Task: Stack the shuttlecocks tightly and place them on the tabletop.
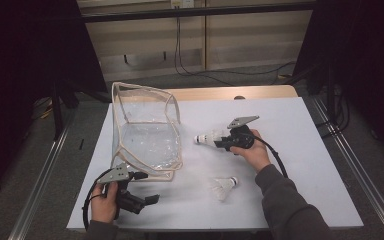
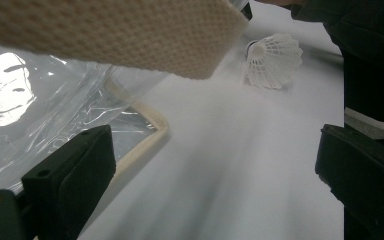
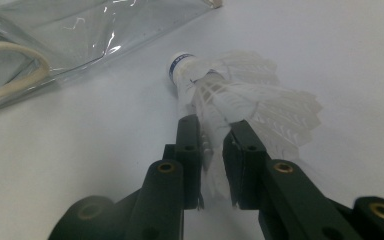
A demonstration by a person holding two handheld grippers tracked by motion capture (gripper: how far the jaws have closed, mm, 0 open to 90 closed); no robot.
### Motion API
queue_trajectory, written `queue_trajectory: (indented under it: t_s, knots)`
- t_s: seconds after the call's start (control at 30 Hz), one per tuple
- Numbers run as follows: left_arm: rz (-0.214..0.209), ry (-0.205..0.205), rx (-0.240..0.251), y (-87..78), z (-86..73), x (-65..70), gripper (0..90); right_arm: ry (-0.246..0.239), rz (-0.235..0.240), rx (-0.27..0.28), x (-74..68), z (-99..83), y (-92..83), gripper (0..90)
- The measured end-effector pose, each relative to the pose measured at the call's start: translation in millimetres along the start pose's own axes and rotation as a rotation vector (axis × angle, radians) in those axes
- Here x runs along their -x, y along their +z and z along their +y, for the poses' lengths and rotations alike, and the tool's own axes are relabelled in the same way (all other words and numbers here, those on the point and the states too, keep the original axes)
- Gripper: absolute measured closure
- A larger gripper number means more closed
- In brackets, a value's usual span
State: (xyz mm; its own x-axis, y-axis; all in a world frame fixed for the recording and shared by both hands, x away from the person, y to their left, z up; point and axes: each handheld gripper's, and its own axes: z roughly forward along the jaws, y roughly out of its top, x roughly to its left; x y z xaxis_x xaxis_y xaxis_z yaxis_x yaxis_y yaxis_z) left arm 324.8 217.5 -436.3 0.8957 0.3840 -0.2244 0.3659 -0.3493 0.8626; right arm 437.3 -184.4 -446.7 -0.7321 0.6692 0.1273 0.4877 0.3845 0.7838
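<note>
While your right fingers (image 3: 214, 131) are pinching the shuttlecock (image 3: 240, 95), keep its cork aimed at the clear bag (image 1: 147, 132) ahead; your left fingers (image 2: 215, 170) are gaping wide.

White table top (image 1: 300, 150); black cables (image 1: 190, 70) on floor by far wall.

The setting is a laboratory-style recording station, not a home or shop. A white work table (image 1: 290, 150) stands on a grey floor, enclosed left and right by black curtains (image 1: 25, 60). Metal rails (image 1: 37, 175) run along the floor on both sides of the table. Behind it, a bare panelled wall (image 1: 240, 40) carries a socket (image 1: 182, 3), from which black cables (image 1: 220, 74) trail down and across the floor.
</note>
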Motion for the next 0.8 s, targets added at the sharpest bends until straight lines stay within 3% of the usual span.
queue_trajectory:
  t_s: [0.33,0.8]
  knots:
    - [0.001,-0.001,-0.002,0.3,-0.1,-0.1,2.8,0.003,-0.026,-0.004,-1.3,-0.6,-7.8,64.8]
    - [0.002,0.001,0.000,0.8,1.2,1.3,2.8,0.058,-0.056,0.025,-0.8,-6.8,-31.3,48.1]
